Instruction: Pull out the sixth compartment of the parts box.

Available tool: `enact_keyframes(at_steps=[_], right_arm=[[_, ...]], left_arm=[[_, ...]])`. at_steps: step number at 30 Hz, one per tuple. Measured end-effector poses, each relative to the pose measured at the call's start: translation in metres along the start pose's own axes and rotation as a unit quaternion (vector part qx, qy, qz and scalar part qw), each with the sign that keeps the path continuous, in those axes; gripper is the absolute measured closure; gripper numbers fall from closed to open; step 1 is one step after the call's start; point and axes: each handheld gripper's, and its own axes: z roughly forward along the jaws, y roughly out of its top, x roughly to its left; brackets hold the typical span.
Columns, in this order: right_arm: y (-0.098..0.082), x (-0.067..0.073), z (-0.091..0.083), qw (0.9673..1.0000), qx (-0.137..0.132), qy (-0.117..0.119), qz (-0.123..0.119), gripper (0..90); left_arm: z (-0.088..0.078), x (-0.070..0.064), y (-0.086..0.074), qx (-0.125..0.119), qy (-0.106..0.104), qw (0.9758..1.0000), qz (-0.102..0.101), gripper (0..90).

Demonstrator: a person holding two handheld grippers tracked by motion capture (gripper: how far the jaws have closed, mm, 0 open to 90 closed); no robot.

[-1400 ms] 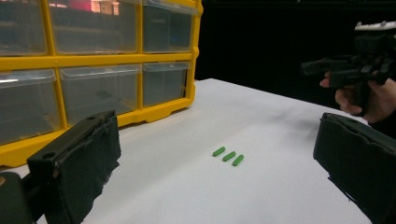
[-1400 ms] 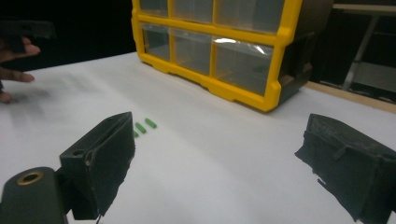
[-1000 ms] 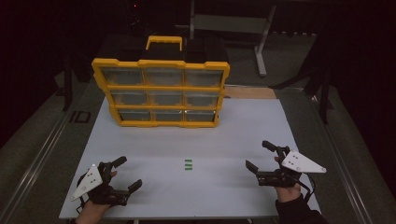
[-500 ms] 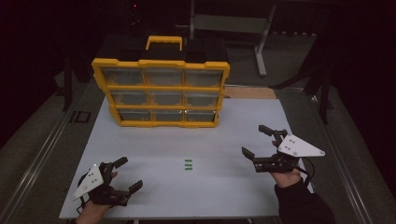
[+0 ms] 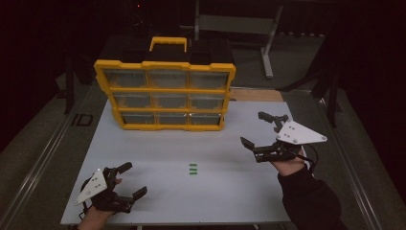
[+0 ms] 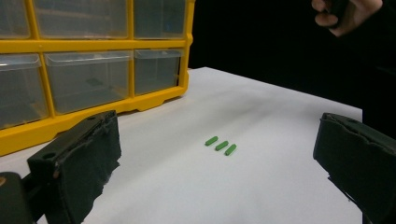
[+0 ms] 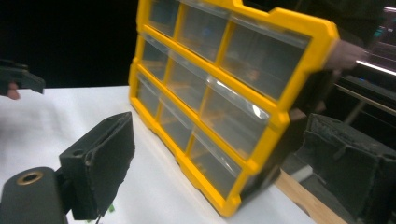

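A yellow organizer [image 5: 165, 91] with nine clear drawers stands upright at the back of the white table [image 5: 158, 148]. Three small green pieces [image 5: 193, 169] lie side by side at the table's middle, untouched. My left gripper [image 5: 134, 179] rests open near the front left corner, its jaws wide apart and empty. In the left gripper view the green pieces [image 6: 220, 145] lie ahead between the jaws, with the organizer [image 6: 93, 79] to the left. My right gripper [image 5: 252, 128] hovers open and empty at the right, pointing at the organizer [image 7: 219, 93].
A wooden strip [image 5: 256, 95] shows at the table's back right edge. A grey metal stand [image 5: 230, 21] is behind the table in the dark. Metal rails [image 5: 43, 158] run along the table's sides.
My right gripper has lifted and moved forward and a little left, toward the organizer. The left gripper has stayed almost still. The green pieces have not moved.
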Motion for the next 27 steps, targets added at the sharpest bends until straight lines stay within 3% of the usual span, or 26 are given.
enact_keyframes(at_steps=[9,27], right_arm=[[0.017,-0.004,0.021,0.9995,0.0,0.012,-0.028,9.6],[0.023,-0.006,0.079,0.9962,0.01,0.06,-0.063,9.6]], left_arm=[[-0.001,0.0,0.001,0.001,-0.001,1.0,0.004,0.6],[-0.001,-0.003,0.001,0.003,-0.005,0.9999,0.012,0.7]])
